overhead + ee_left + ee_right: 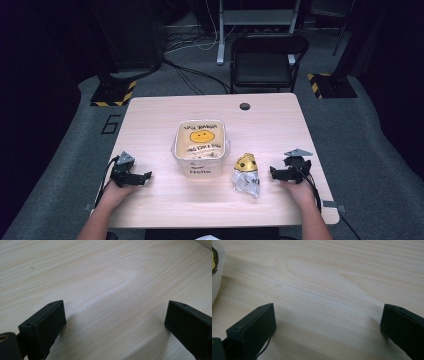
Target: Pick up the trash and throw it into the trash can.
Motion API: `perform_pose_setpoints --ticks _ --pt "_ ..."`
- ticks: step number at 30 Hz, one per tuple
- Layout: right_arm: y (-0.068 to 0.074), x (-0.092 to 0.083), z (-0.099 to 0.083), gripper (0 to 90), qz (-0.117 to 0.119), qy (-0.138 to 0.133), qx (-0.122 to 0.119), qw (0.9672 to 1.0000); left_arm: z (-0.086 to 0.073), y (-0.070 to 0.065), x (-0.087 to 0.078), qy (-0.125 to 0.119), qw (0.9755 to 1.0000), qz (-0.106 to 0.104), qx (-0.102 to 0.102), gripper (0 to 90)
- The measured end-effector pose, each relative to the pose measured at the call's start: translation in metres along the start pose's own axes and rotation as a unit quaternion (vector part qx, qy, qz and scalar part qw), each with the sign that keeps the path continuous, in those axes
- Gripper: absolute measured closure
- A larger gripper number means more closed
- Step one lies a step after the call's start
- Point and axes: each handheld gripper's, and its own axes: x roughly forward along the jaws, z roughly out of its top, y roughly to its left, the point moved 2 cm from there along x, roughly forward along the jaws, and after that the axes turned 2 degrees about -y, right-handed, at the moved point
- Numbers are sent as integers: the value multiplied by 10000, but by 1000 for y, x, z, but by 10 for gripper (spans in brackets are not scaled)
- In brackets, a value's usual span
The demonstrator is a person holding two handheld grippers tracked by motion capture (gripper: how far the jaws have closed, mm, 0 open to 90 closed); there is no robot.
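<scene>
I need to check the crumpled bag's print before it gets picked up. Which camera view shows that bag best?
The high view: the whole crumpled bag lies beside the white container, its yellow top plain. The right gripper view catches only a pale sliver with dark print at its left edge, probably the bag. The left gripper view looks at the bare table.

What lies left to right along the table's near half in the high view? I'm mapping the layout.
Left tool → white container lined with a yellow smiley-face bag → crumpled yellow and clear bag → right tool.
</scene>
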Motion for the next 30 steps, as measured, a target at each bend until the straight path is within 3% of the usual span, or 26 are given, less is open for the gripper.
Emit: perform_pose_setpoints --ticks 8,13,19,30 --pt "2 -2 1 13 15 100 29 9999 0 0 0 4 10000 2 -6 34" --pt "5 -7 4 144 123 207 -80 9997 0 0 0 -1 10000 0 -15 34" --pt "9 -11 6 201 142 355 -60 9993 0 0 0 9 10000 1 -3 34" --pt "21 -39 16 215 371 -54 -137 9992 0 0 1 -6 10000 -6 8 33"
